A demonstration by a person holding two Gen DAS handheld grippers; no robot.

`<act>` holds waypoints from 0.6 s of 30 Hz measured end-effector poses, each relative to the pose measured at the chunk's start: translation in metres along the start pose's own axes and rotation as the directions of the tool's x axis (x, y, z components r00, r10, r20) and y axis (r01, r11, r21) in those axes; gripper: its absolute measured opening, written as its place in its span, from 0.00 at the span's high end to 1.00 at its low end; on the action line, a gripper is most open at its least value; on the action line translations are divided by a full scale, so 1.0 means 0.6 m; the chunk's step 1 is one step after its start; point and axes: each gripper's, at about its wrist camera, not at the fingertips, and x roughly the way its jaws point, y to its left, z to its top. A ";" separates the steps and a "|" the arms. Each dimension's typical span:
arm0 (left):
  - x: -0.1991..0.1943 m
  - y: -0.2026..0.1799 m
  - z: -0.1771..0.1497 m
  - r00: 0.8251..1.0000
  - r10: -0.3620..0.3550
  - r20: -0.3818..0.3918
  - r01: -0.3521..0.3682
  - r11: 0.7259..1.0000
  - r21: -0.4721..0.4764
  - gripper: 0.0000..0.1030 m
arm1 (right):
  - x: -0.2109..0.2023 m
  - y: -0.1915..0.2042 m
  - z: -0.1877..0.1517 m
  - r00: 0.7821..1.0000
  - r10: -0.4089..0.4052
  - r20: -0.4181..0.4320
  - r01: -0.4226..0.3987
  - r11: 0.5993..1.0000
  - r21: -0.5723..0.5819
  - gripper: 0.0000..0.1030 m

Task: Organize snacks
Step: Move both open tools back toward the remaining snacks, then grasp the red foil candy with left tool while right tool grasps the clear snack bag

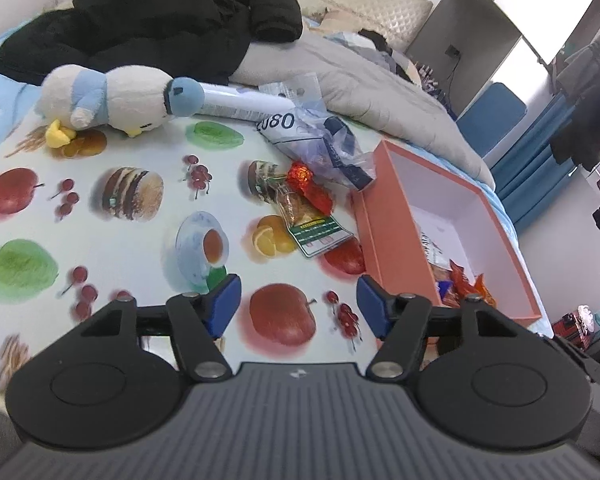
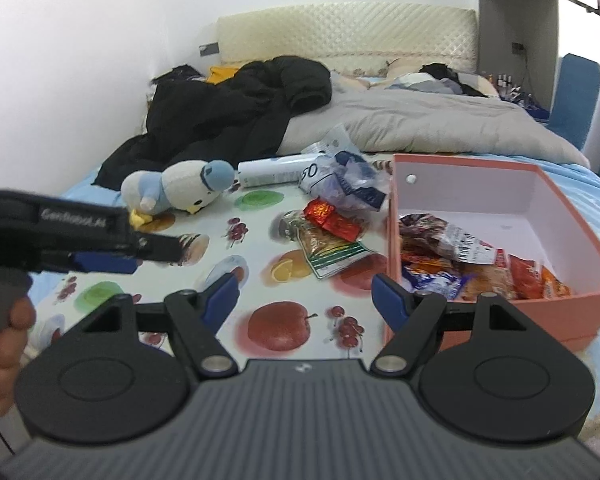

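Loose snacks lie on the fruit-printed cloth (image 1: 140, 248): a red foil packet (image 1: 310, 186) (image 2: 332, 216), a clear bread packet with a green label (image 1: 306, 220) (image 2: 328, 250), and a crumpled blue-and-clear bag (image 1: 320, 136) (image 2: 348, 182). To the right an orange box (image 1: 384, 232) (image 2: 504, 304) holds several snack packets (image 2: 452, 260). My left gripper (image 1: 298, 304) hovers open over the cloth, short of the packets, nothing between its blue pads. My right gripper (image 2: 306, 300) is open too, near the box's front left corner. The left gripper (image 2: 100, 246) also shows from the side in the right wrist view.
A plush penguin (image 1: 112, 100) (image 2: 180, 190) and a white tube (image 1: 244, 104) (image 2: 276, 170) lie at the cloth's far edge. A black jacket (image 1: 160, 20) (image 2: 228, 112) and grey duvet (image 1: 360, 80) (image 2: 440, 124) cover the bed behind. A person's hand (image 2: 0, 332) holds the left gripper's handle.
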 end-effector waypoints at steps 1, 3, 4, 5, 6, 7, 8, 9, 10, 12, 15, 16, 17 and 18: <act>0.014 0.004 0.008 1.000 -0.001 -0.007 0.001 1.000 0.000 0.35 | 0.013 0.002 0.001 1.000 0.002 -0.005 -0.002 1.000 -0.004 0.27; 0.042 0.012 0.027 1.000 -0.002 -0.016 0.002 1.000 0.003 0.35 | 0.042 0.009 0.004 1.000 0.006 -0.021 -0.006 1.000 -0.013 0.27; 0.057 0.016 0.036 1.000 -0.001 -0.022 0.001 1.000 0.005 0.35 | 0.059 0.012 0.005 0.999 0.010 -0.030 -0.011 1.000 -0.017 0.27; 0.071 0.020 0.045 1.000 0.002 -0.029 -0.002 1.000 0.004 0.37 | 0.074 0.014 0.007 0.999 0.014 -0.038 -0.015 1.000 -0.020 0.27; 0.087 0.025 0.054 0.999 -0.004 -0.040 0.004 1.000 0.007 0.42 | 0.086 0.016 0.006 0.999 0.018 -0.043 -0.019 1.000 -0.021 0.27; 0.105 0.029 0.066 0.998 -0.009 -0.054 0.010 1.000 0.011 0.44 | 0.101 0.018 0.007 0.999 0.021 -0.049 -0.022 0.999 -0.023 0.27; 0.120 0.032 0.075 0.998 -0.011 -0.064 0.011 1.000 0.011 0.48 | 0.117 0.020 0.008 0.998 0.023 -0.057 -0.024 0.999 -0.028 0.27; 0.137 0.036 0.087 0.997 -0.012 -0.073 0.013 1.000 0.013 0.49 | 0.134 0.022 0.009 0.998 0.023 -0.063 -0.026 0.999 -0.034 0.27; 0.151 0.040 0.095 0.997 -0.014 -0.079 0.015 1.000 0.014 0.49 | 0.149 0.024 0.010 0.998 0.025 -0.066 -0.027 0.999 -0.039 0.27; 0.183 0.046 0.115 0.996 -0.027 -0.090 0.028 0.999 0.014 0.50 | 0.180 0.027 0.013 0.997 0.028 -0.073 -0.032 0.998 -0.054 0.27; 0.234 0.052 0.144 0.993 -0.039 -0.112 0.042 0.999 0.029 0.50 | 0.230 0.030 0.015 0.998 0.008 -0.066 -0.014 0.995 -0.101 0.28; 0.254 0.053 0.155 0.992 -0.037 -0.118 0.042 0.998 0.036 0.50 | 0.247 0.034 0.017 0.998 -0.008 -0.062 0.000 0.993 -0.120 0.29; 0.268 0.055 0.166 0.993 -0.028 -0.116 0.033 0.999 0.039 0.50 | 0.266 0.035 0.021 0.998 -0.014 -0.066 0.006 0.992 -0.124 0.31; 0.284 0.059 0.179 0.994 -0.018 -0.111 0.021 0.999 0.030 0.50 | 0.284 0.034 0.026 0.997 -0.010 -0.071 0.002 0.994 -0.114 0.31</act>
